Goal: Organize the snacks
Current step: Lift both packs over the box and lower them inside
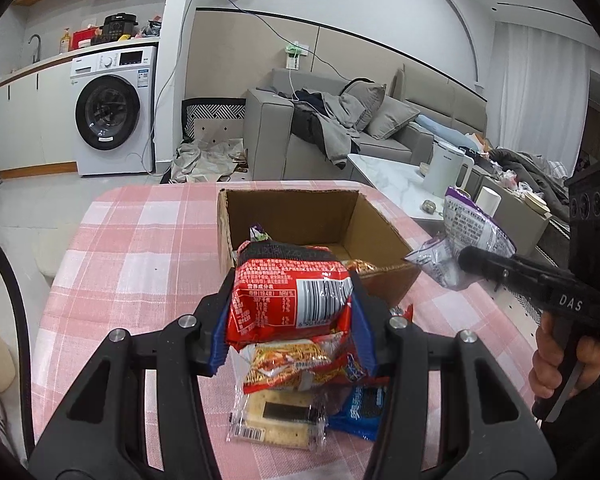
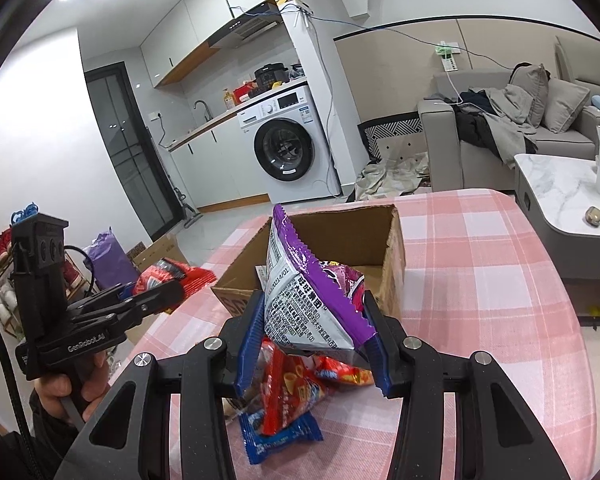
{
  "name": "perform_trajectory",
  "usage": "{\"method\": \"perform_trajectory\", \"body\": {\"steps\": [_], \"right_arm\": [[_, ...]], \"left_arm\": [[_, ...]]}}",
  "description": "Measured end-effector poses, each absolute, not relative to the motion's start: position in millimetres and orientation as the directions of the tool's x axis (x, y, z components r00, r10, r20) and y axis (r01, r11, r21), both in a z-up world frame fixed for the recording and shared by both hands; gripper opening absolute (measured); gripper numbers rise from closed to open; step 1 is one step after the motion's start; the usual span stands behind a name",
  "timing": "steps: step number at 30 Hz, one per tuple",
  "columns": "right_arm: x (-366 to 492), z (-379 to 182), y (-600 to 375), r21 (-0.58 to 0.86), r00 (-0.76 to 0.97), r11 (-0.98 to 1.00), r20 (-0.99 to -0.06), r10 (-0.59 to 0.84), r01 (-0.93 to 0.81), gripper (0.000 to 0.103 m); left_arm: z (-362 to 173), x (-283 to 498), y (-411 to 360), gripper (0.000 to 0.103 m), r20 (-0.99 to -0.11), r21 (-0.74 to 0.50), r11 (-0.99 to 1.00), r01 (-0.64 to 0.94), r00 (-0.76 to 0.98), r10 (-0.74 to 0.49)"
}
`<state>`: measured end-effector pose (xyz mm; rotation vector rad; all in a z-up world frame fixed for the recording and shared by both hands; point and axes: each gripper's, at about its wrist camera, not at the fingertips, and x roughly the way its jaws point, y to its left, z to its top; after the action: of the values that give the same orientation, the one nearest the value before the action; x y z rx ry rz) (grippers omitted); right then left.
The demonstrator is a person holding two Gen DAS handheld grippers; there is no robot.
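Note:
My left gripper (image 1: 290, 304) is shut on a red snack bag (image 1: 288, 292) and holds it above the table, just in front of the open cardboard box (image 1: 260, 216). My right gripper (image 2: 312, 320) is shut on a purple and silver snack bag (image 2: 308, 292), held near the box (image 2: 388, 240) front edge. The purple bag also shows in the left wrist view (image 1: 468, 236), to the right of the box. The red bag shows in the right wrist view (image 2: 168, 276) at the left. Loose snacks lie below: a noodle pack (image 1: 296, 364), a cracker pack (image 1: 276, 420), a blue pack (image 2: 280, 436).
The table has a pink checked cloth (image 1: 140, 248). The box holds a few packets (image 1: 360, 266). A marble side table with a white kettle (image 1: 444, 172) stands to the right. A washing machine (image 1: 112, 108) and a sofa (image 1: 340, 128) are behind.

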<state>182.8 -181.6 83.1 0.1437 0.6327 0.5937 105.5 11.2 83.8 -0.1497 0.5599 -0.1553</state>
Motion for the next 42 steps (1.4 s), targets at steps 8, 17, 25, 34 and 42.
{"method": "perform_trajectory", "body": {"steps": [8, 17, 25, 34, 42], "right_arm": [[198, 88, -173, 0.313, 0.638, 0.816, -0.511, 0.576, -0.486, 0.046], [215, 86, -166, 0.328, 0.626, 0.811, -0.518, 0.583, -0.485, 0.046], [232, 83, -159, 0.348, 0.611, 0.801, -0.52, 0.597, -0.487, 0.046], [249, 78, -147, 0.36, 0.589, 0.796, -0.538, 0.603, -0.487, 0.046], [267, 70, -142, 0.38, 0.573, 0.797, -0.556, 0.602, -0.469, 0.046]], "left_arm": [[88, 129, 6, 0.047, -0.514, -0.165, 0.983, 0.087, 0.843, -0.16], [85, 158, -1, 0.047, -0.52, -0.149, 0.986, 0.078, 0.841, -0.146], [77, 180, -8, 0.047, -0.535, -0.14, 0.987, 0.079, 0.833, -0.142], [66, 204, -10, 0.047, -0.54, -0.132, 0.989, 0.07, 0.831, -0.131], [52, 227, -15, 0.047, -0.546, -0.105, 0.992, 0.072, 0.829, -0.118]]}}
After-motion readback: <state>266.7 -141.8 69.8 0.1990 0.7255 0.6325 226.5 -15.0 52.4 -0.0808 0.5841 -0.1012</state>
